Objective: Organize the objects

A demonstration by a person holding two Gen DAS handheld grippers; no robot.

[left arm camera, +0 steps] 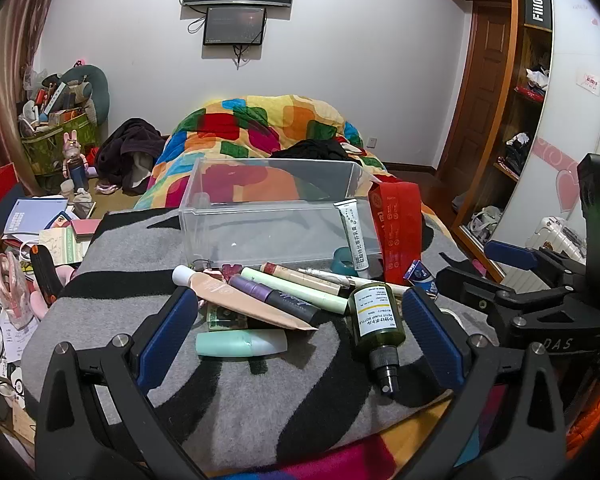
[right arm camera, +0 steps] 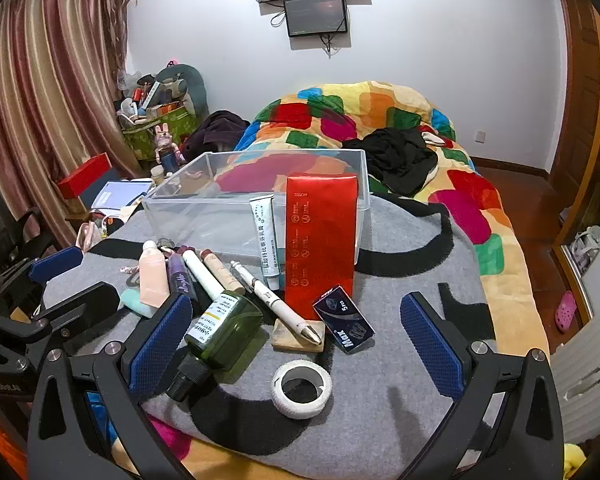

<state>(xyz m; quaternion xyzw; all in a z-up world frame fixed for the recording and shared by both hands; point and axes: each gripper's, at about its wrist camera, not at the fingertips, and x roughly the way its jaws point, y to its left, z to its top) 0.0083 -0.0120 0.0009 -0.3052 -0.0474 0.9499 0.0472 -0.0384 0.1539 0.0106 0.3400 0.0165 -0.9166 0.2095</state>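
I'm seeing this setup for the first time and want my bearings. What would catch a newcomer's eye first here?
Probably the clear plastic box standing empty on the grey blanket, with a tall red packet leaning against its front. Before it lies a jumble of tubes and pens, and a green spray bottle on its side nearest the cameras. Behind everything, the patchwork quilt heaped on the bed is the loudest colour.

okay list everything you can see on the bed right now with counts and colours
Clear bin: one, transparent, empty, back of grey blanket.
Red packet: one, leaning on bin.
White tube: one, beside packet.
Green bottle: one, lying down.
Tape roll: one, white, near front.
Pen: one, white.
Max box: one, dark blue.
Cosmetic tubes: several, peach, purple, green, mint, piled left.
Left tool: open, empty.
Right tool: open, empty.
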